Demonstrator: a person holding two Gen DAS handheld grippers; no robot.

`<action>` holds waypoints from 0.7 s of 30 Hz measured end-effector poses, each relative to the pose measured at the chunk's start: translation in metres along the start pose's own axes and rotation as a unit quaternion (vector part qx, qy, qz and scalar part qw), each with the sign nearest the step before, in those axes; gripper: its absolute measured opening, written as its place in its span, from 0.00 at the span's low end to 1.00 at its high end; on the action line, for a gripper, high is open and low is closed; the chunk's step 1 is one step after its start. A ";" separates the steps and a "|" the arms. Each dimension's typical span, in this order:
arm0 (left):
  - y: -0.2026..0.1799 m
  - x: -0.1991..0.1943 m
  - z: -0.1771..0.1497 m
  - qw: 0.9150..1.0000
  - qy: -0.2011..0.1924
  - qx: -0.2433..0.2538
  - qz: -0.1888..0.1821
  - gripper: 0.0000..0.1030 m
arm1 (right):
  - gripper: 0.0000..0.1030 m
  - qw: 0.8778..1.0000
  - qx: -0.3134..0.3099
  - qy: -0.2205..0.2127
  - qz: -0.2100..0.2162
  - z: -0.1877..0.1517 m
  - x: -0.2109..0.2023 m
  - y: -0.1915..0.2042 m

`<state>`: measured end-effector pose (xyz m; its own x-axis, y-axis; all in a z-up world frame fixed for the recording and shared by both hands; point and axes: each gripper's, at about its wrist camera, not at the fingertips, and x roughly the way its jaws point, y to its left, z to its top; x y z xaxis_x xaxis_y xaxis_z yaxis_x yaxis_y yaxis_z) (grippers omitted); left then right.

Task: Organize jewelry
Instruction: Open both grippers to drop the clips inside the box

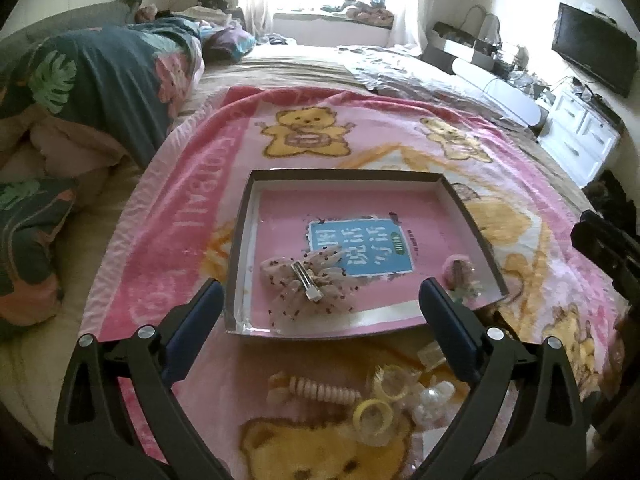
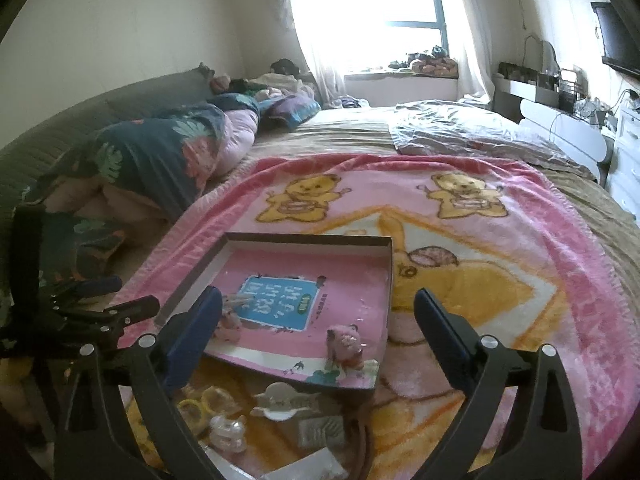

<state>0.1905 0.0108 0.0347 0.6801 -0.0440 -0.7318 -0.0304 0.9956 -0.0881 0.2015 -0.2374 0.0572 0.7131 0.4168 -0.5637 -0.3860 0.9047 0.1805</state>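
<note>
A shallow pink box (image 1: pixel 472 216) lies on the pink bear blanket (image 1: pixel 192 208). In it lie a lace bow hair clip (image 1: pixel 308 284) and a small pink fuzzy clip (image 1: pixel 460 272). My left gripper (image 1: pixel 320 300) is open and empty, hovering over the box's near edge. Loose hair accessories lie on the blanket in front of the box: a beaded clip (image 1: pixel 320 390), yellow rings (image 1: pixel 376 414) and pearl pieces (image 1: pixel 434 400). In the right wrist view my right gripper (image 2: pixel 318 312) is open and empty over the box (image 2: pixel 304 242), with the fuzzy clip (image 2: pixel 346 346) between its fingers.
A white cloud-shaped clip (image 2: pixel 280 400), a small card (image 2: pixel 322 432) and a brown loop (image 2: pixel 362 432) lie near the box. A floral duvet (image 1: pixel 100 80) is piled at the left. A white dresser (image 1: pixel 580 136) and TV (image 1: pixel 592 52) stand at the right.
</note>
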 end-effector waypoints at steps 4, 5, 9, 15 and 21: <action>0.003 -0.013 -0.005 1.000 -0.007 -0.006 -0.006 0.90 | 0.93 1.000 -0.003 -0.003 -0.002 -0.004 -0.015 0.004; 0.004 -0.017 -0.007 1.000 -0.008 -0.007 -0.006 0.90 | 0.93 1.000 -0.003 -0.004 -0.003 -0.006 -0.018 0.005; 0.004 -0.029 -0.015 1.000 -0.012 -0.003 -0.003 0.90 | 0.93 1.000 -0.007 -0.004 -0.003 -0.011 -0.030 0.009; 0.003 -0.044 -0.032 1.000 -0.012 0.004 -0.006 0.90 | 0.93 1.000 -0.021 0.000 -0.001 -0.022 -0.046 0.019; 0.002 -0.052 -0.049 1.000 -0.008 0.020 0.000 0.90 | 0.93 1.000 -0.028 0.011 -0.003 -0.036 -0.057 0.024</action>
<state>0.1192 0.0113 0.0397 0.6922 -0.0425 -0.7205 -0.0022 0.9981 -0.0610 0.1302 -0.2423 0.0643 0.7034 0.4086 -0.5816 -0.4143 0.9006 0.1316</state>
